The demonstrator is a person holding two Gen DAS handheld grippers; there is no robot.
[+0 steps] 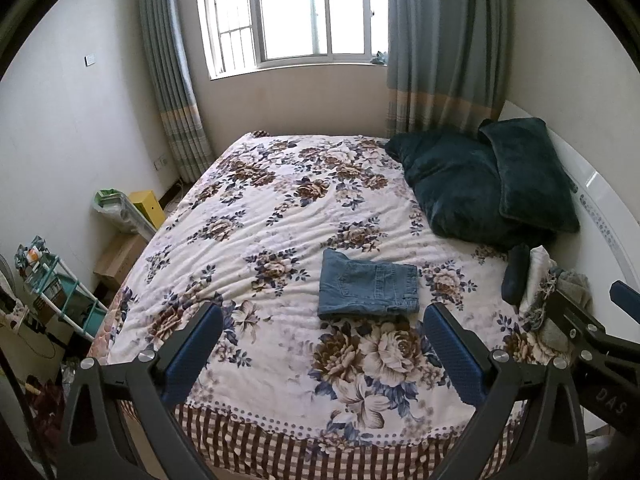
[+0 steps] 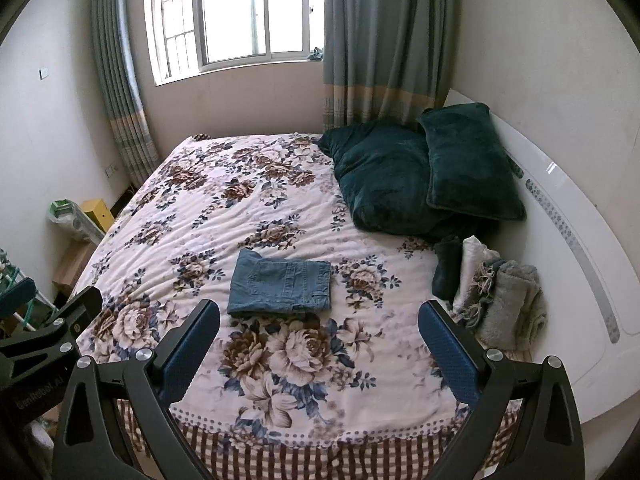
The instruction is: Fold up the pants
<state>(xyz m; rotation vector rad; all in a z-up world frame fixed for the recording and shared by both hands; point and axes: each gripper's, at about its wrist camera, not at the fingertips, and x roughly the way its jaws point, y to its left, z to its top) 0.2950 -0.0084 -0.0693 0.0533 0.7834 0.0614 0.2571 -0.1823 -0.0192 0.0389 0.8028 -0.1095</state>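
Observation:
A pair of blue denim pants (image 1: 368, 285) lies folded into a compact rectangle on the floral bedspread (image 1: 280, 208), near the bed's front half. It also shows in the right wrist view (image 2: 281, 283). My left gripper (image 1: 322, 318) is open and empty, held above the bed's near edge, short of the pants. My right gripper (image 2: 319, 314) is open and empty too, beside the left one, with the pants ahead and slightly left. The right gripper's arm shows at the right edge of the left wrist view (image 1: 592, 328).
Two dark green pillows (image 1: 480, 184) lie at the back right by the white headboard (image 2: 560, 216). A pile of folded cloths (image 2: 492, 292) sits right of the pants. Shelves, boxes and a yellow box (image 1: 148, 206) stand left of the bed. A window is behind.

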